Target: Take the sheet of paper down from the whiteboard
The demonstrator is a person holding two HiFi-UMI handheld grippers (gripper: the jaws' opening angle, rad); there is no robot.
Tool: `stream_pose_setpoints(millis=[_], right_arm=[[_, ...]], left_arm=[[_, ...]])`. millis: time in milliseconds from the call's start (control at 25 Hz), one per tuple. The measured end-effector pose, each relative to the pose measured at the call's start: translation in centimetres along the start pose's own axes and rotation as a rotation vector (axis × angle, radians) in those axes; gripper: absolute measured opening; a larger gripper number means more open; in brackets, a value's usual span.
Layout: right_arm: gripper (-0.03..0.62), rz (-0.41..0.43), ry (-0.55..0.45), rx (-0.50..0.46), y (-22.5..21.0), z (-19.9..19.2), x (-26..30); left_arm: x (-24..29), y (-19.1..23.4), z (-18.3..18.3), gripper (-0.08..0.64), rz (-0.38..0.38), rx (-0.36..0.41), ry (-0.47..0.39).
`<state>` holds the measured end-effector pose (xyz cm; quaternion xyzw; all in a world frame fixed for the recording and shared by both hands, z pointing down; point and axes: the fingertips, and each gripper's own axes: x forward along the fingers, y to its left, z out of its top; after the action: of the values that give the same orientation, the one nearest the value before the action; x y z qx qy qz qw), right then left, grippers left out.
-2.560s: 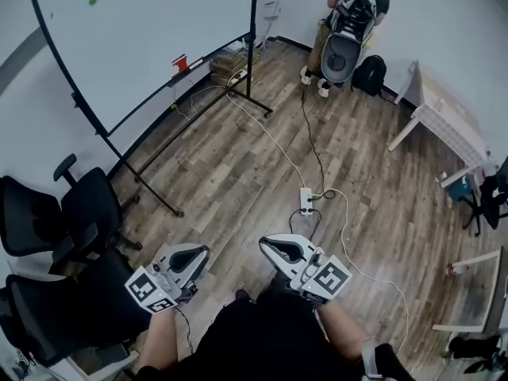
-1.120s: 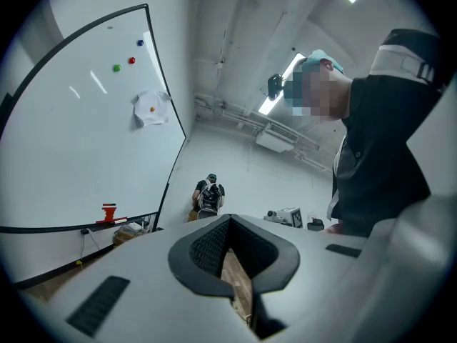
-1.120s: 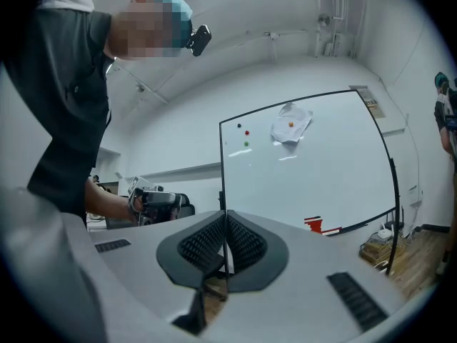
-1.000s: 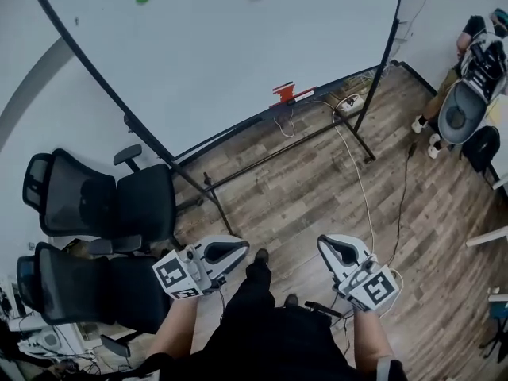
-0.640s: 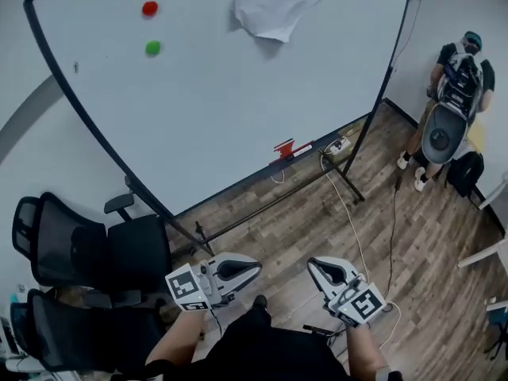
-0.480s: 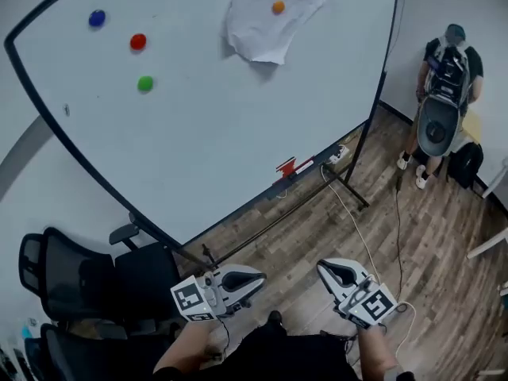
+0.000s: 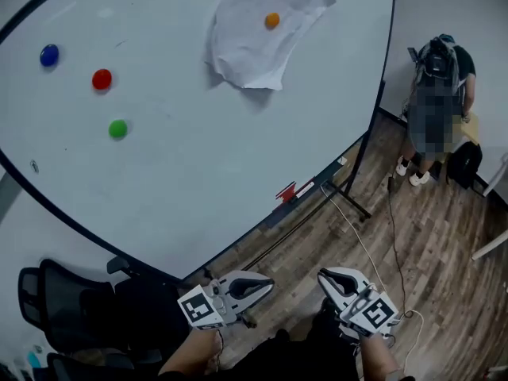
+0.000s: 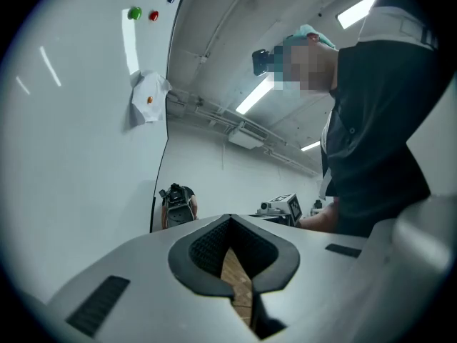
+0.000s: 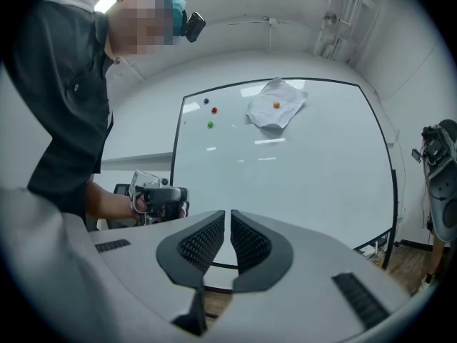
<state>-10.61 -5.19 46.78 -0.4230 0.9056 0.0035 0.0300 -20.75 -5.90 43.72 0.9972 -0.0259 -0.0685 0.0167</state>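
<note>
One crumpled sheet of paper (image 7: 252, 34) hangs high on the whiteboard (image 7: 198, 165) under an orange magnet (image 7: 272, 20). Likely light, floppy and tearable, so pinch a loose lower edge. Left gripper (image 7: 268, 283) and right gripper (image 7: 325, 277) sit well below, jaws closed and empty.

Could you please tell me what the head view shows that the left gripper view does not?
Only the head view: a black mesh office chair and a small red object on the board's tray. Only the left gripper view: long ceiling strip lights. Both: the crumpled white sheet of paper, pinned by a round orange magnet to the large white whiteboard.
</note>
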Motion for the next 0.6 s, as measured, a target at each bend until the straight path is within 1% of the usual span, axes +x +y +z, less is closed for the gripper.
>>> stream_pose_setpoints(millis=[80, 160, 240, 360, 480, 600], right_arm=[[0.021, 0.018, -0.019, 0.01, -1.8, -0.6, 1.0], [0.021, 0.056, -0.025, 0.038, -3.9, -1.1, 2.3], [0.021, 0.108, -0.04, 0.047, -6.2, -1.1, 4.1], [0.021, 0.185, -0.077, 0.009, -9.9, -0.6, 6.5], [0.021, 0.231, -0.154, -0.034, -14.7, 2.9, 7.8], [0.021, 0.234, -0.218, -0.067, -19.8, 6.9, 8.2]], left_arm=[[1.1, 1.2, 1.0, 0.011, 0.015, 0.053, 0.002], [2.0, 3.3, 1.5, 0.011, 0.056, 0.064, 0.027], [3.0, 6.0, 2.8, 0.011, 0.113, 0.068, 0.036], [5.4, 9.6, 5.4, 0.011, 0.217, 0.142, 0.064], [8.7, 12.7, 8.6, 0.011, 0.31, 0.227, 0.077], [11.5, 15.3, 11.9, 0.011, 0.402, 0.299, 0.075]])
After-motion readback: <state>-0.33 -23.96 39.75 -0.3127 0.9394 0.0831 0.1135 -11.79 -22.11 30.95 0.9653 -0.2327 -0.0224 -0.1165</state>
